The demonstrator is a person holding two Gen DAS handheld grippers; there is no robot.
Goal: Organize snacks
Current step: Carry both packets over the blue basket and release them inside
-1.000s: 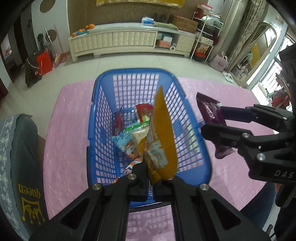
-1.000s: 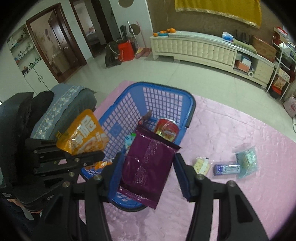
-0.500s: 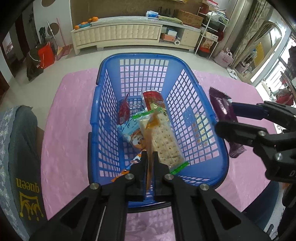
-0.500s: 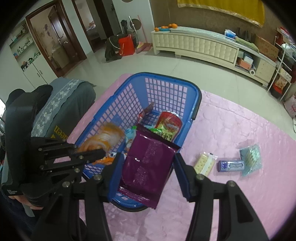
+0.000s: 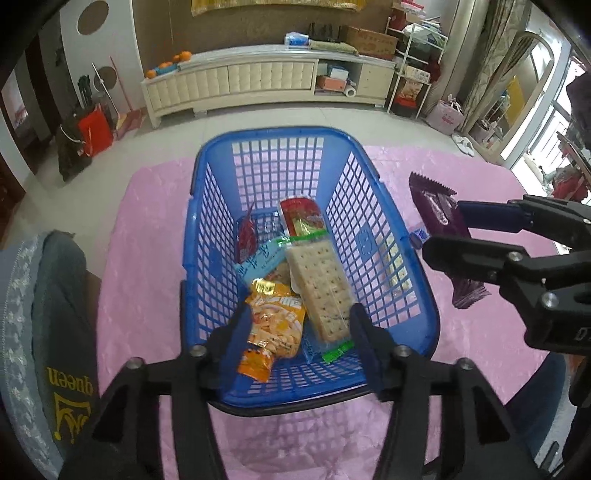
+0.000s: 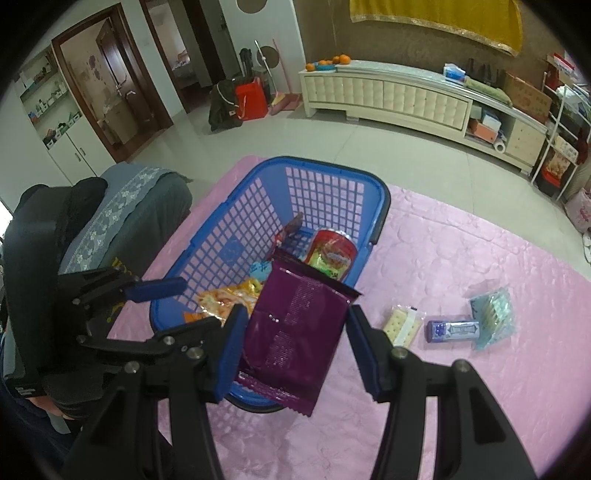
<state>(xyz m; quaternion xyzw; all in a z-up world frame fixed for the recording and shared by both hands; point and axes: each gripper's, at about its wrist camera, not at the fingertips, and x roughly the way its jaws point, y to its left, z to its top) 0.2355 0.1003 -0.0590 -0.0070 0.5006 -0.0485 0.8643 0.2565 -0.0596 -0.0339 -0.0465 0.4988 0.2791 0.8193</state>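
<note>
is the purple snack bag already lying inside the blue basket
No, the purple snack bag is held between the right gripper fingers above the near rim of the blue basket, not lying among the snacks inside.

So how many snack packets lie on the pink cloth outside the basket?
3, in a row right of the blue basket: a cracker pack, a purple pack, a pale blue packet. Others may be hidden.

**The room around the pink desk**

A long cream cabinet (image 6: 402, 99) stands by the far wall. Some oranges (image 6: 330, 61) sit on its left end, and a tissue box (image 6: 455, 72) sits near its right end. A yellow cloth (image 6: 436, 16) hangs on the wall above it. A red bag (image 6: 251, 100) stands on the floor near a brown door (image 6: 110, 74). A grey chair (image 6: 125, 210) with a flowered cover is beside the left edge of the desk.
</note>
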